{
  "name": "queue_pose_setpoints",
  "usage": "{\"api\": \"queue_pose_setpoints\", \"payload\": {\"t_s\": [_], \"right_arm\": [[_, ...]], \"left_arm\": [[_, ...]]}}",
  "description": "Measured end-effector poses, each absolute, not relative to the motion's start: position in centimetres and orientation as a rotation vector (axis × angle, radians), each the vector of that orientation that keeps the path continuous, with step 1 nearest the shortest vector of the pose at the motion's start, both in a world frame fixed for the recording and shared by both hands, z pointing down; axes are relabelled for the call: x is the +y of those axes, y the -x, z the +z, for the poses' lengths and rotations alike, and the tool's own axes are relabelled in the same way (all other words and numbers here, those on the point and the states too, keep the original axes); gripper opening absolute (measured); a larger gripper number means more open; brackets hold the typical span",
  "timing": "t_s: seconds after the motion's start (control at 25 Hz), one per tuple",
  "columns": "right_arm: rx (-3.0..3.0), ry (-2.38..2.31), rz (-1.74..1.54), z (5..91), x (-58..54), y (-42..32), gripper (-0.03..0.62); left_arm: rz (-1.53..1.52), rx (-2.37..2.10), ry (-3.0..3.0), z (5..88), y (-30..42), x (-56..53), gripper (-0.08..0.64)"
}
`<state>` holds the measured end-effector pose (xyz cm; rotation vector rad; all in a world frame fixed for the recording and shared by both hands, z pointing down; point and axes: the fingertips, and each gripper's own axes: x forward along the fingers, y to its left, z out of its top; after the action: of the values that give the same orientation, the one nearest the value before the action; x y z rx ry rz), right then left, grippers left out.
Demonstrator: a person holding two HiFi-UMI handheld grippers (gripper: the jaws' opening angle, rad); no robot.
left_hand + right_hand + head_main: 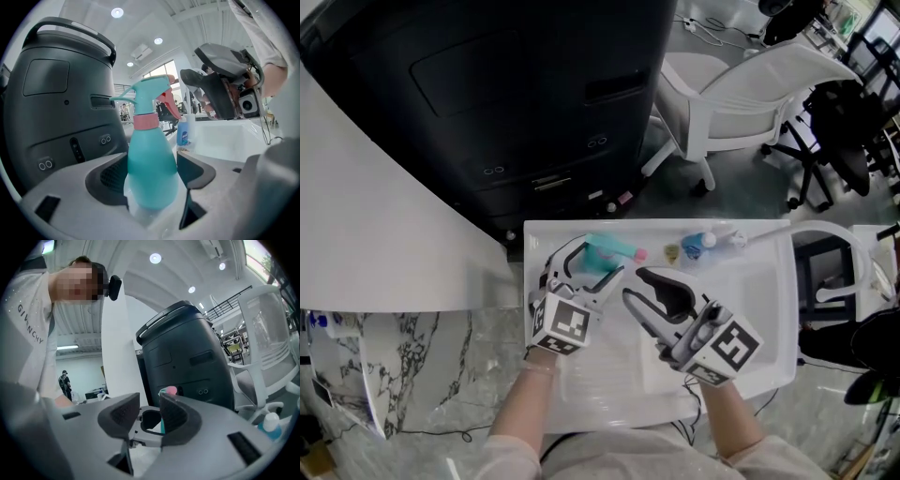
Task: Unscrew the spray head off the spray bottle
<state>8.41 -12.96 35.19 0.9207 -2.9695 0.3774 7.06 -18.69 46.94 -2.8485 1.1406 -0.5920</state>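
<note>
The left hand-held gripper (595, 263) clamps the teal spray bottle (152, 164) — the right hand-held gripper (143, 416), alongside, is released and empty.

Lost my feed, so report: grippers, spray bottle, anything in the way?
Left gripper shut on spray bottle. Right gripper open, empty, short of spray head. Head still on. Nothing between; small blue bottle stands apart behind.

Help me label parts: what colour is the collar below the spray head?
Pink collar, on the teal spray bottle; clearest in the left gripper view.
</note>
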Motion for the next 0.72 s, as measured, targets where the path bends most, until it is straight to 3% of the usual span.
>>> {"api": "queue_pose_setpoints", "payload": {"t_s": [0.36,0.72], "right_arm": [[-2.926,-1.032,0.389,35.9,-15.1,-8.1,0.184],[-2.961,-1.002,0.426,35.4,-16.8,-6.9,0.276]], "left_arm": [[-0.566,1.126,2.871,46.9,-7.1,-18.7,0.331],[-0.587,1.121,2.877,47.7,-6.9,-18.6,0.331]]}}
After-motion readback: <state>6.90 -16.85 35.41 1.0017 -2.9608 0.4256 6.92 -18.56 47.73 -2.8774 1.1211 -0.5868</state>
